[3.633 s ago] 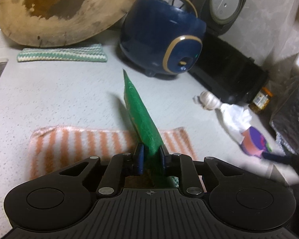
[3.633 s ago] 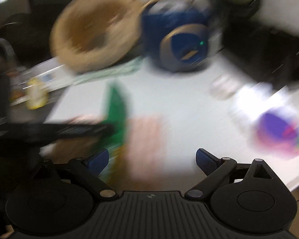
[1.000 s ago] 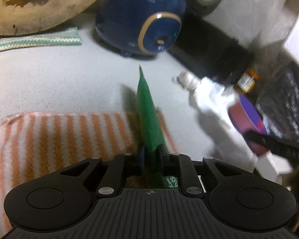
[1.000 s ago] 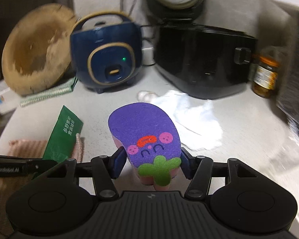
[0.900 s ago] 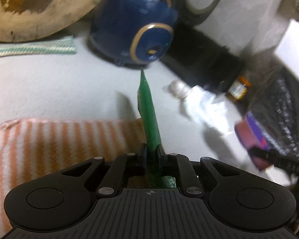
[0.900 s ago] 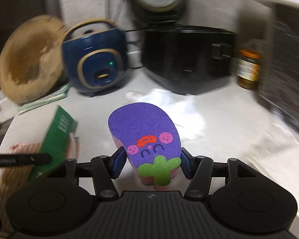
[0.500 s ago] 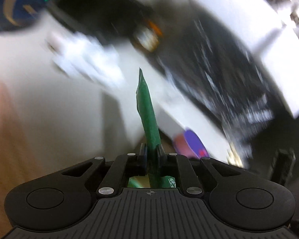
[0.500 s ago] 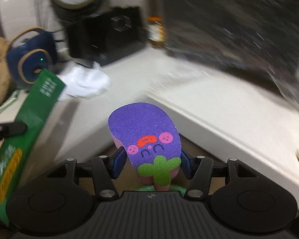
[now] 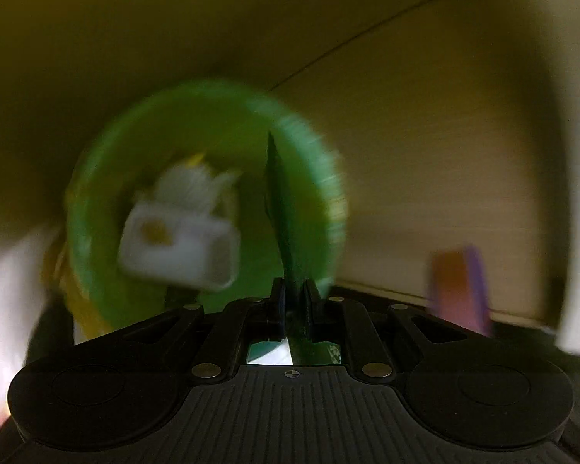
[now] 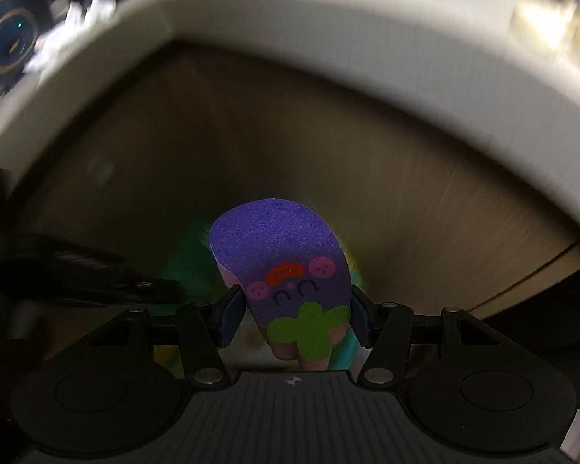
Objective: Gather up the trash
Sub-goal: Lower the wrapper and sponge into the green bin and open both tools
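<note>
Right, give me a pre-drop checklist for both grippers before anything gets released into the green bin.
1. Left gripper shut on the green wrapper: ok.
2. Wrapper lined up over the green bin: ok, its tip lies over the opening in the left wrist view.
3. Room in the bin: ok, only a white carton shows inside.
4. Right gripper shut on the purple sponge: ok.
5. Sponge over the bin: cannot tell, only a green blur shows behind it.
6. Views sharp enough to aim: not ok, both are motion blurred.
</note>
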Available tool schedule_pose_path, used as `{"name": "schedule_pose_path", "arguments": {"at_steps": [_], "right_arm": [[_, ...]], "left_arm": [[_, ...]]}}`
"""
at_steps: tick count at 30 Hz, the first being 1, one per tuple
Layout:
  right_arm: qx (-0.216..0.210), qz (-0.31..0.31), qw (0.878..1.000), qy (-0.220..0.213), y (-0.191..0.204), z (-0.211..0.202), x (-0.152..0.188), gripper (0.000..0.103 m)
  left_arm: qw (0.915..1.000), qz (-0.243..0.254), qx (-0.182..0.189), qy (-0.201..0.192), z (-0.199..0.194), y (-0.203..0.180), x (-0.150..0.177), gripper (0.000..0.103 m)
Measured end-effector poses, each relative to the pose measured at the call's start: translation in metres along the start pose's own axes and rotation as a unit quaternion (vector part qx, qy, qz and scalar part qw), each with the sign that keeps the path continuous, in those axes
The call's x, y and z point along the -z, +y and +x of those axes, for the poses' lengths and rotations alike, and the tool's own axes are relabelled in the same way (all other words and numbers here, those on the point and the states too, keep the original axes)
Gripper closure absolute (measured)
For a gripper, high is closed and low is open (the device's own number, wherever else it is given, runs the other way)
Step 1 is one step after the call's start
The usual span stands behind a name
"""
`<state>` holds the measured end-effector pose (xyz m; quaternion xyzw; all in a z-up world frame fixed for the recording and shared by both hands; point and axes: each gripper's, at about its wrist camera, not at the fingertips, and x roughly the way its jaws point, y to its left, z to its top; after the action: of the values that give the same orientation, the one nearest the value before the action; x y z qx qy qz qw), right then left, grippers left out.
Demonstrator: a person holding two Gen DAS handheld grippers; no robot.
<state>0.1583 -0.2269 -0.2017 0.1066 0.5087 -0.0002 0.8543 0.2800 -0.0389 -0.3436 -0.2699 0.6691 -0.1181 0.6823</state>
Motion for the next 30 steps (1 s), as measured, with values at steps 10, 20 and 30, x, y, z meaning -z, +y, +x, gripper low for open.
{"name": "schedule_pose_path", "arguments": {"at_steps": [10, 20, 30], "right_arm": [[0.018, -0.007, 0.998, 0.060, -0.019, 0.037, 0.038, 0.047], [0.007, -0.047, 0.994, 0.098, 0.017, 0.080, 0.027, 0.047], [0.013, -0.097, 0.987, 0.129, 0.070, 0.181, 0.002, 0.042]], "left_arm": [[0.9907, -0.136, -0.003, 0.007, 0.101, 0.053, -0.013, 0.086], [0.9995, 0.017, -0.020, -0.020, 0.020, 0.044, 0.019, 0.086], [0.9949, 0.085, -0.024, -0.049, -0.040, 0.050, 0.030, 0.086]]}}
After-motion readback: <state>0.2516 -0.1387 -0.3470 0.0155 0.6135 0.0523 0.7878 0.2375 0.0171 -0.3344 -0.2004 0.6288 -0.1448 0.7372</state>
